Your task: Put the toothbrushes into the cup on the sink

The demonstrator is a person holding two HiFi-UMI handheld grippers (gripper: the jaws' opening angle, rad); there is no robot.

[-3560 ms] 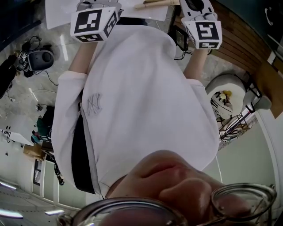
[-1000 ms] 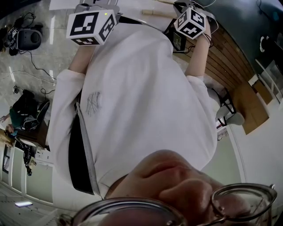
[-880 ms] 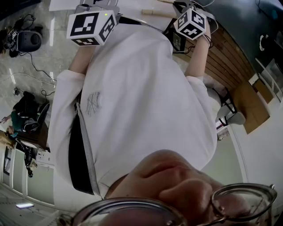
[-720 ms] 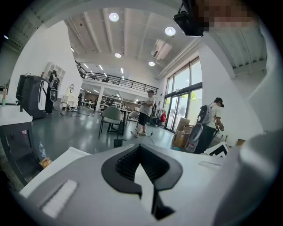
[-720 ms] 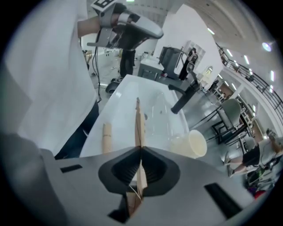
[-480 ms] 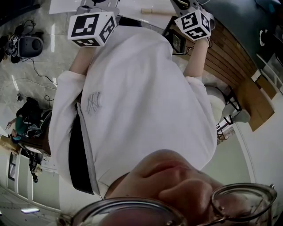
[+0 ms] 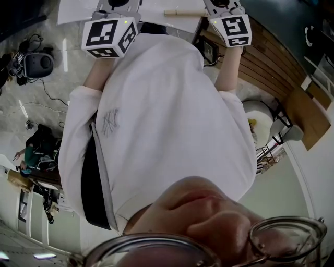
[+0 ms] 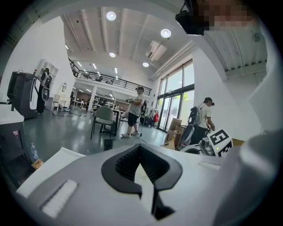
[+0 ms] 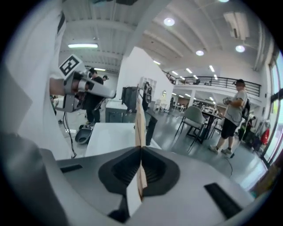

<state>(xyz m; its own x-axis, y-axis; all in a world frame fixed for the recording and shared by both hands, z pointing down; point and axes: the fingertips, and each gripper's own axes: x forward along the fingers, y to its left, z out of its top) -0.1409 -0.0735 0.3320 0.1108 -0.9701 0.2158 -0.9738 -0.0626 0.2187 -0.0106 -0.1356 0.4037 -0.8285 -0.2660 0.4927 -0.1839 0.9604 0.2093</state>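
In the right gripper view my right gripper (image 9: 140,170) is shut on a thin, pale wooden toothbrush handle (image 9: 140,126), which stands upright out of the jaws. In the left gripper view my left gripper (image 8: 141,176) has its dark pads drawn together, and I see nothing between them. The head view shows only the marker cubes, the left one (image 7: 110,36) and the right one (image 7: 233,29), above the person's white shirt. Another wooden stick (image 7: 182,12) shows on the white surface between them. No cup or sink is in any view.
A white table (image 9: 110,137) stands ahead of the right gripper, with my left gripper's marker cube (image 9: 69,65) beyond it at left. People (image 9: 232,117) stand and walk in the hall, near chairs (image 8: 104,119) and tables. Cables and gear (image 7: 39,62) lie on the floor.
The right marker cube has turned, now showing a flat face, and has shifted toward the top right of the head view. The left cube has barely moved.
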